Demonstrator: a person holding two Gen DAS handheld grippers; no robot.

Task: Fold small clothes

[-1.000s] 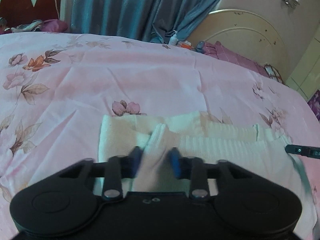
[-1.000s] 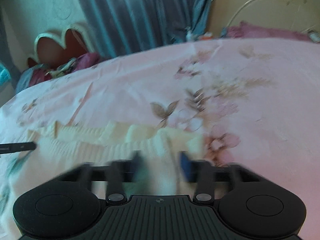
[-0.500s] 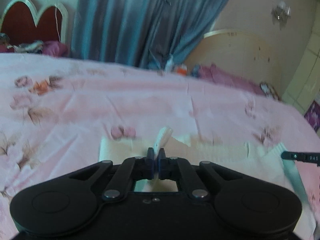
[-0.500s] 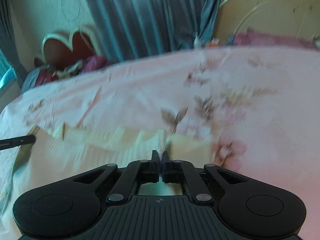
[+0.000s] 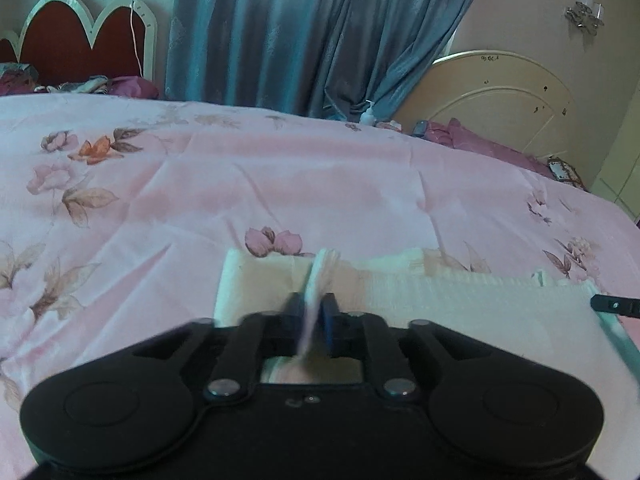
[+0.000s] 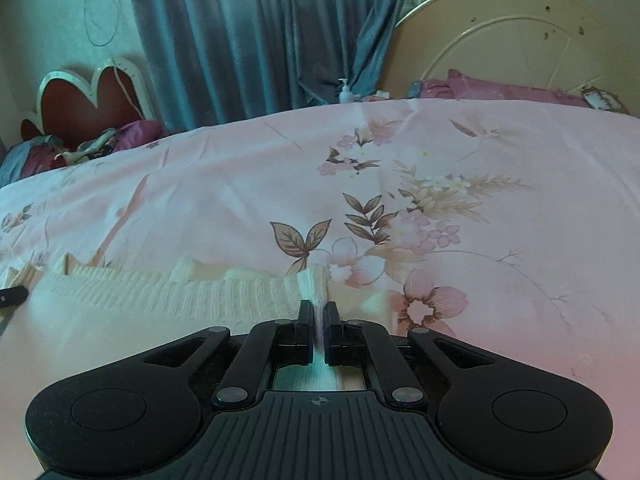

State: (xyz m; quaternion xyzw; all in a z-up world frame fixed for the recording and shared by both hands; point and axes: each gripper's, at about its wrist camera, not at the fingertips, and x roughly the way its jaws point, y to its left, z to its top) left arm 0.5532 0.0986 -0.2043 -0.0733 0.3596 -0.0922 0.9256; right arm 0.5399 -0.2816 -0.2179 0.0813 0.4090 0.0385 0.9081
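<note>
A cream ribbed knit garment [image 5: 460,300] lies on the pink floral bedspread [image 5: 280,184]. My left gripper [image 5: 312,308] is shut on a pinched fold at the garment's left end. My right gripper [image 6: 319,310] is shut on a pinched fold of the same garment [image 6: 180,292] at its right end. The tip of the right gripper shows at the right edge of the left wrist view [image 5: 616,306], and the tip of the left gripper shows at the left edge of the right wrist view [image 6: 12,295]. The cloth under both grippers is hidden.
Blue curtains [image 5: 300,32] hang behind the bed. A red scalloped headboard [image 5: 80,44] stands far left, a cream headboard [image 5: 500,100] far right. Purple pillows [image 6: 500,88] and a small pump bottle [image 6: 345,92] sit past the far edge. Flat bedspread [image 6: 400,184] stretches ahead.
Both grippers have closed from open onto folds of the garment. The views rose and then dropped back toward the bed with the cloth pinched.
</note>
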